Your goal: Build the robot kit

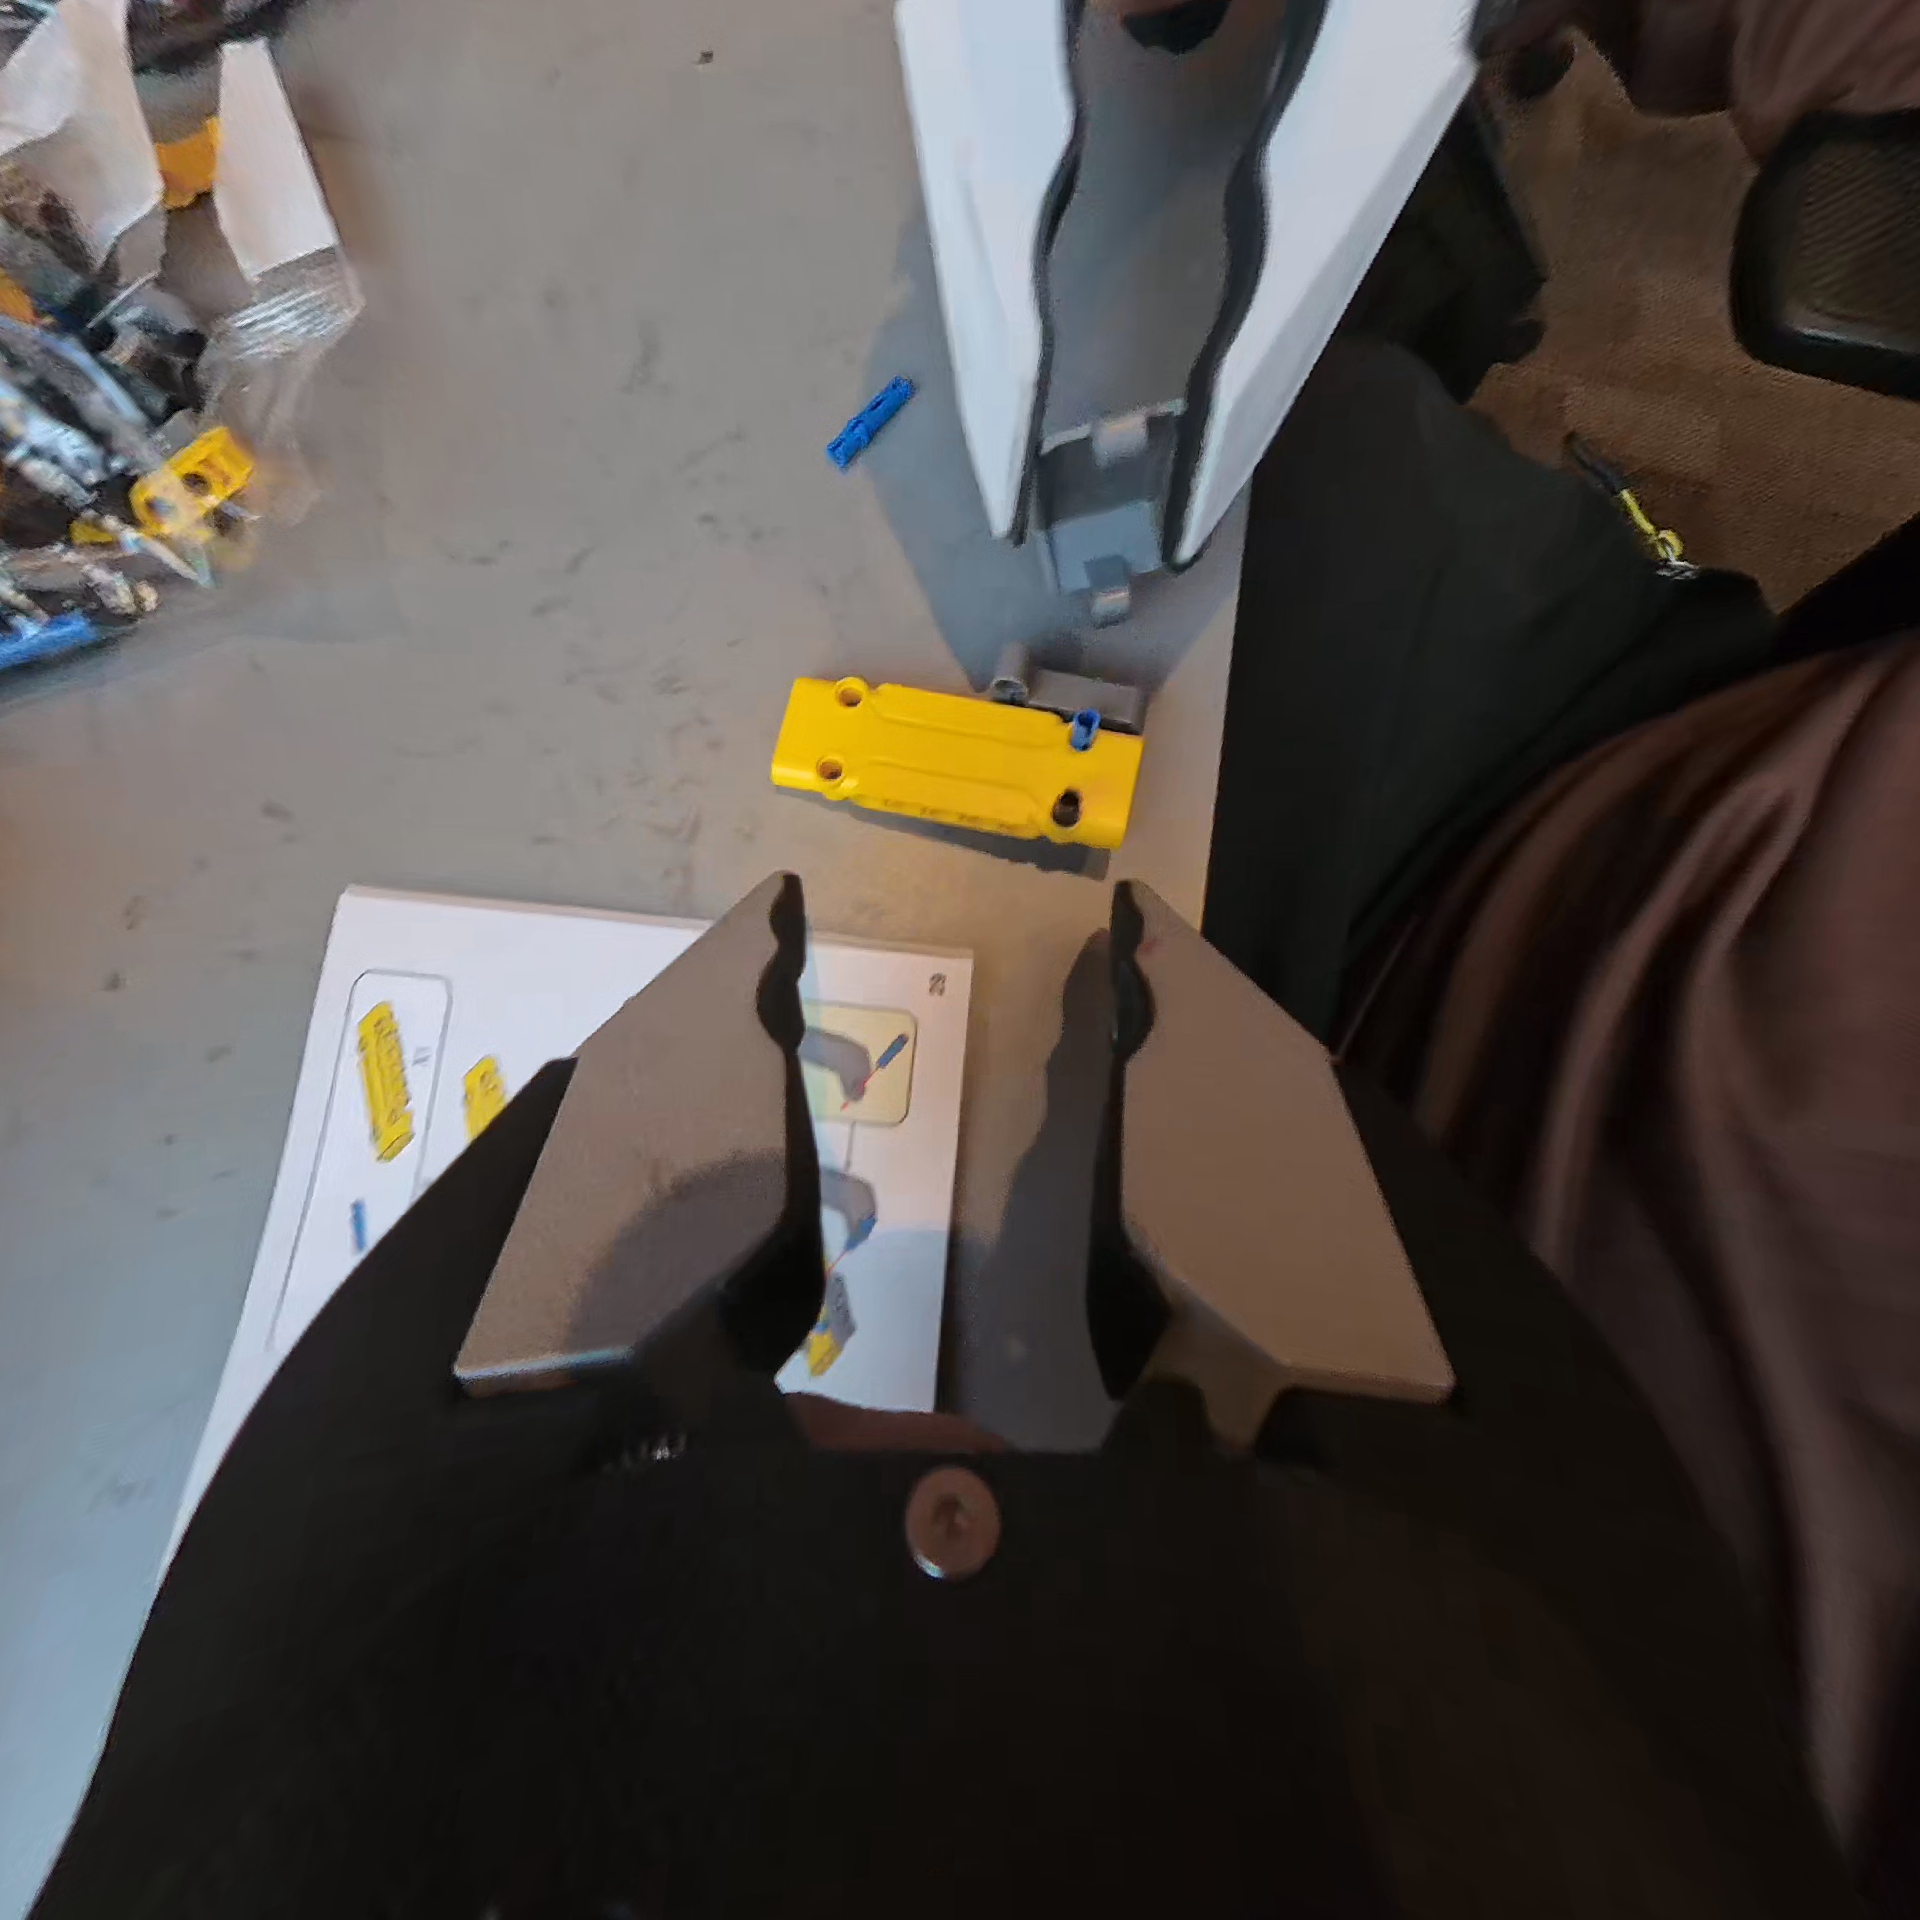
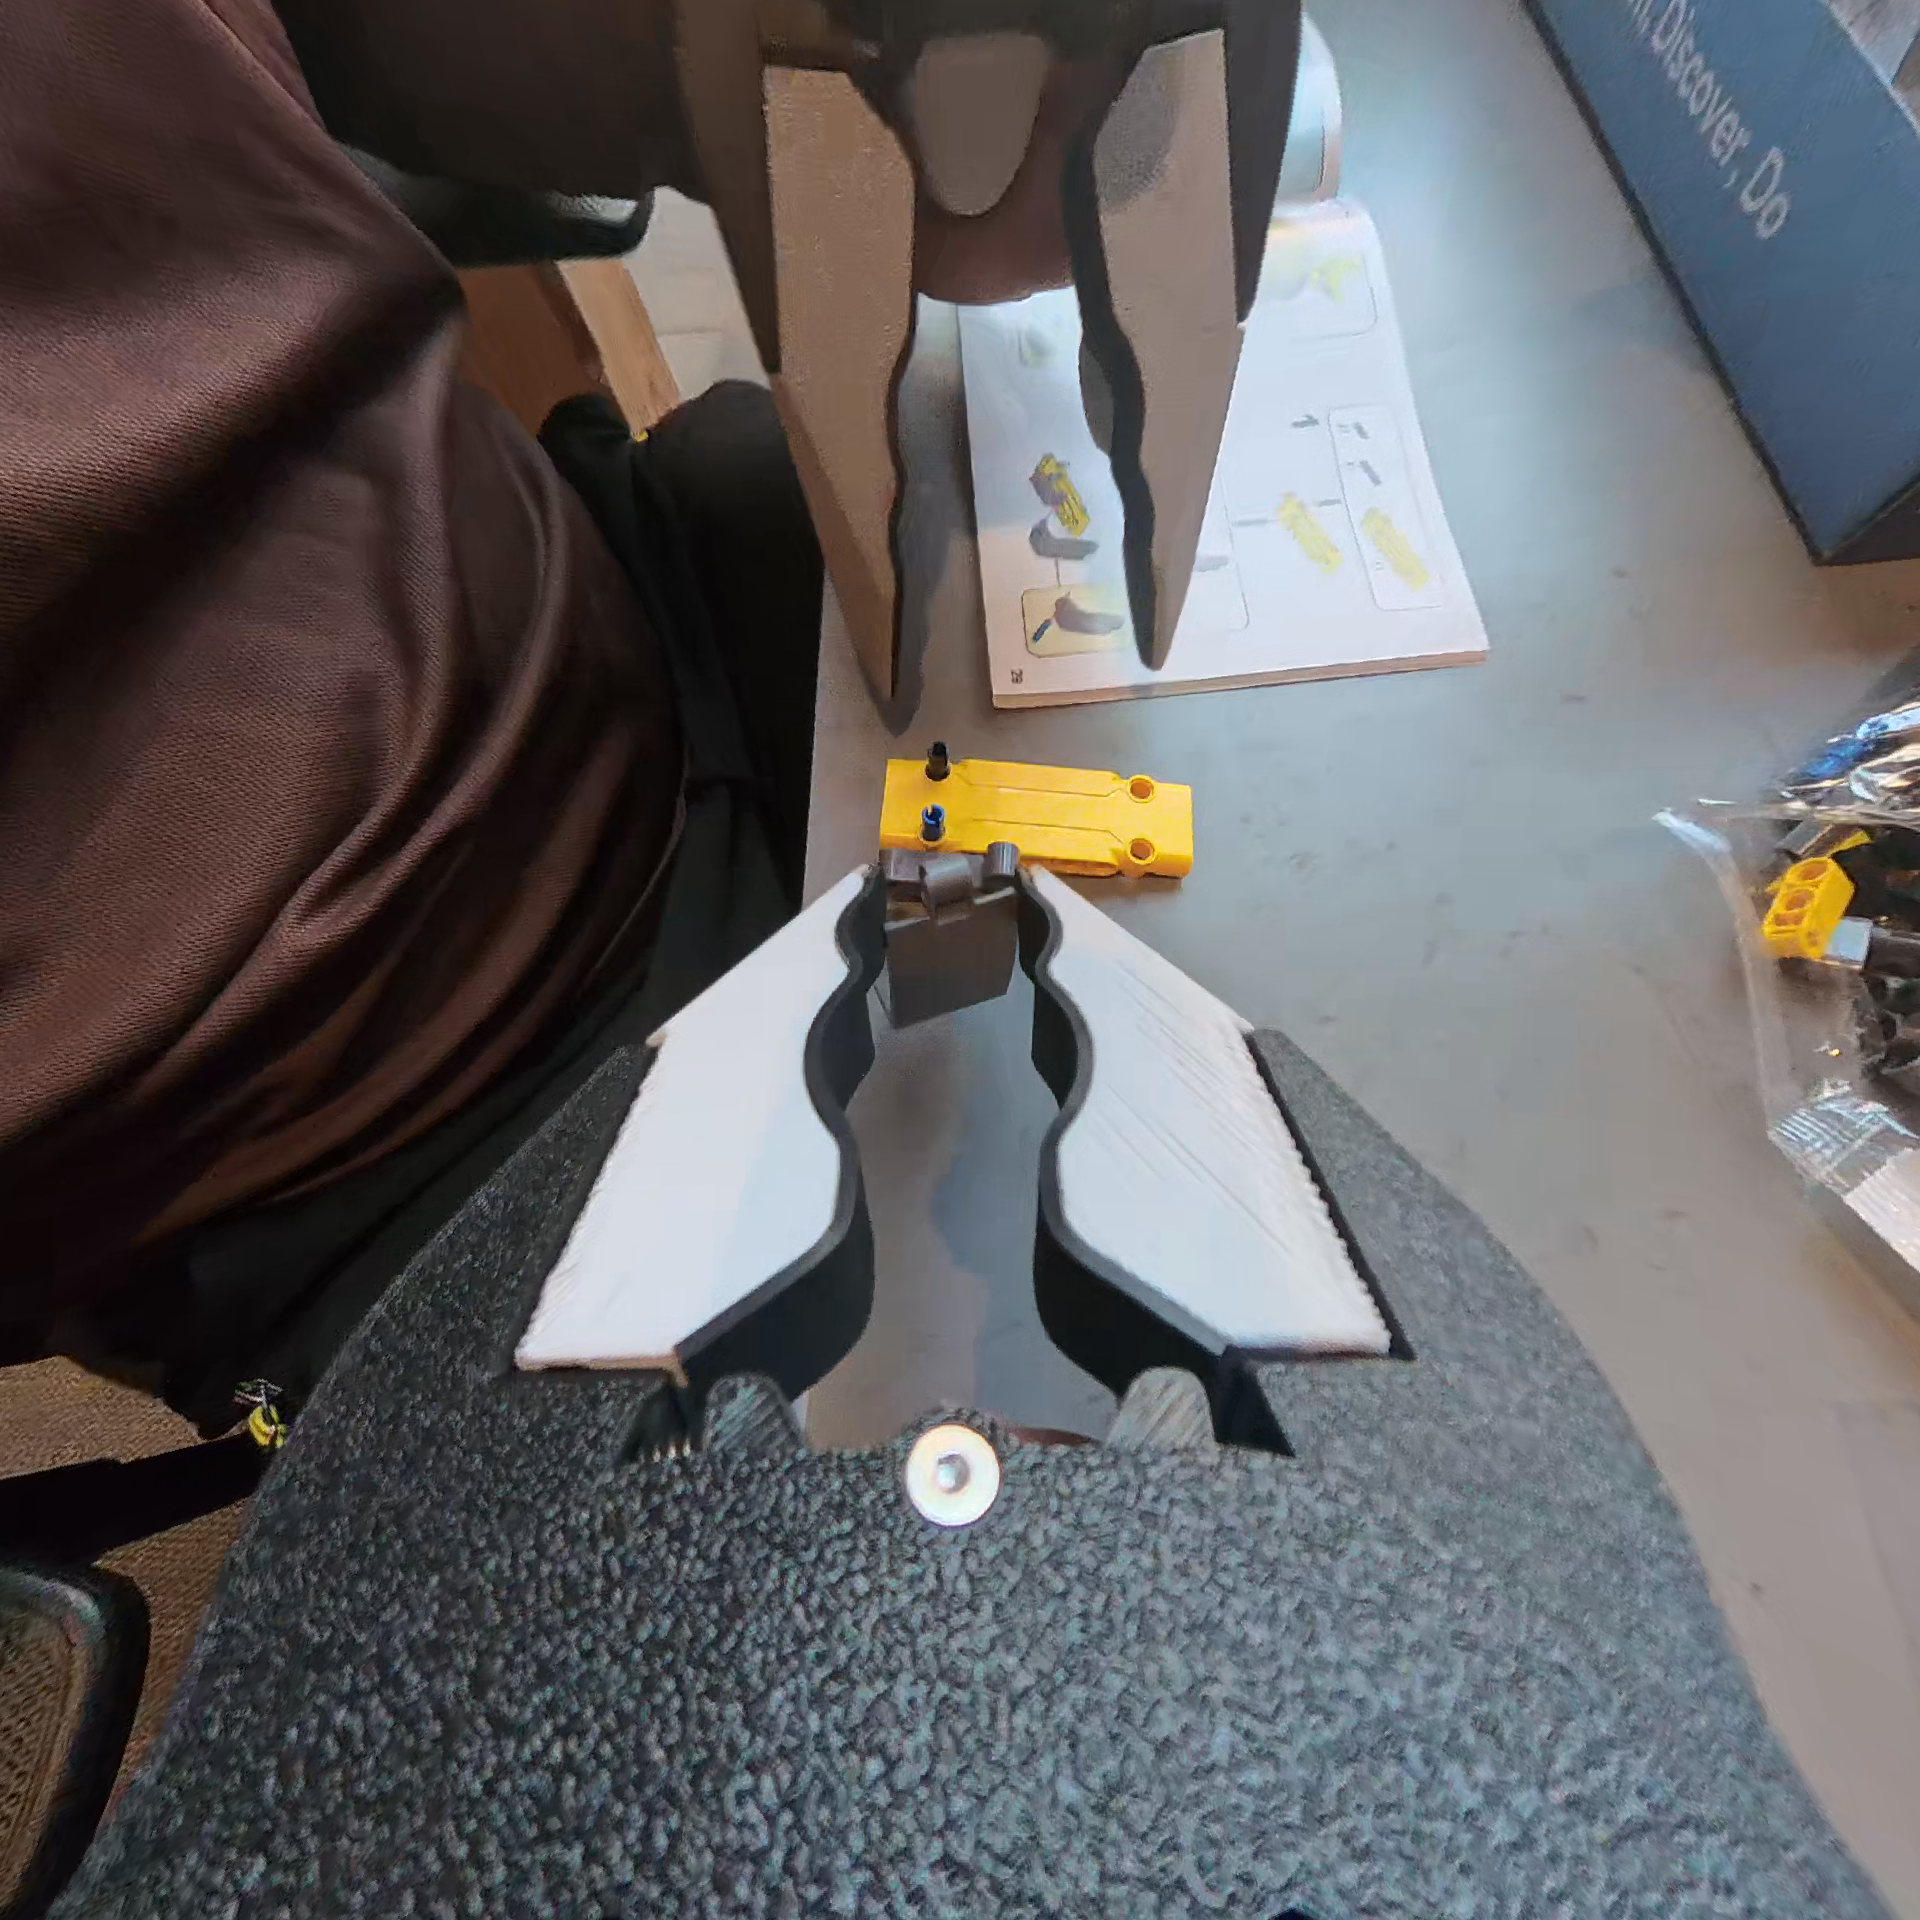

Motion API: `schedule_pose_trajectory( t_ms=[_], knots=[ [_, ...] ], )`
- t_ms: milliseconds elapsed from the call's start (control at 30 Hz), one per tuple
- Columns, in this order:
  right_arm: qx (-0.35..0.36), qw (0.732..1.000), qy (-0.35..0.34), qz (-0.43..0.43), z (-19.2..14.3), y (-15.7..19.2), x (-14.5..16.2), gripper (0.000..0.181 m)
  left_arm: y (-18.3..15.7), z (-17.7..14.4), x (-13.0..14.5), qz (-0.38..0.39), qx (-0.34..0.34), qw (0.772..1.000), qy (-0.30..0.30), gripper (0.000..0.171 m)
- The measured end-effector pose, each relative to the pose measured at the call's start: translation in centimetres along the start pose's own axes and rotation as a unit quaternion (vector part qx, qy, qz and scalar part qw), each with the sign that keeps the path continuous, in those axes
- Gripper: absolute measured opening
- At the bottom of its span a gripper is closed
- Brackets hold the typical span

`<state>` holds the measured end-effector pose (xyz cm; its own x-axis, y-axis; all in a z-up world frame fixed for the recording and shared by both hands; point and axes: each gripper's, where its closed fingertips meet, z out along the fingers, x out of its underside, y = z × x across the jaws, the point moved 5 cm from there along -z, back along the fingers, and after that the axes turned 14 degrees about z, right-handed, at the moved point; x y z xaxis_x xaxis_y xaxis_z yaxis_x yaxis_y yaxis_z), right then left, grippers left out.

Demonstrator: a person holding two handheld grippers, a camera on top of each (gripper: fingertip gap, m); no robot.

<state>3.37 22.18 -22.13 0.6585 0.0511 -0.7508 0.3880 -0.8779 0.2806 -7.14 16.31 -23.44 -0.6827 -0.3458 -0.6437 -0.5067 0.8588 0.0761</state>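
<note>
grey tabletop: loose blue pin, parts bag, booklet nearby

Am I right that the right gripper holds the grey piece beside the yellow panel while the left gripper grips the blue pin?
Not quite. The left gripper is open and empty over the instruction booklet; the blue pin lies loose on the table, as the left wrist view shows. The right gripper does hold the grey piece beside the yellow panel.

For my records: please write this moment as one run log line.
left gripper: open, empty, over instruction booklet | right gripper: shut on grey piece, beside yellow panel
</note>
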Motion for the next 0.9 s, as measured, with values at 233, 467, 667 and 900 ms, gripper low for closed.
schedule_pose_trajectory(
  t_ms=[233,467,667,900],
  knots=[
    [0.002,1.0,-0.005,0.0,0.2,-0.3,0.2,0.026,0.2,2.0,-0.3,0.032,-0.053,0.997,0.044,0.06],
    [0.017,0.996,-0.084,-0.004,-1.5,-0.4,-1.9,0.025,0.5,-0.2,-1.9,0.01,-0.06,0.998,-0.027,0.055],
    [-0.013,0.977,-0.203,-0.058,-3.0,2.1,-5.6,0.025,-0.7,-1.9,-5.0,-0.044,-0.004,0.985,-0.166,0.034],
    [0.018,0.975,-0.199,-0.094,-2.6,3.6,-5.8,0.025,-1.7,-3.1,-5.4,-0.111,0.099,0.961,-0.235,0.034]
  ],
)
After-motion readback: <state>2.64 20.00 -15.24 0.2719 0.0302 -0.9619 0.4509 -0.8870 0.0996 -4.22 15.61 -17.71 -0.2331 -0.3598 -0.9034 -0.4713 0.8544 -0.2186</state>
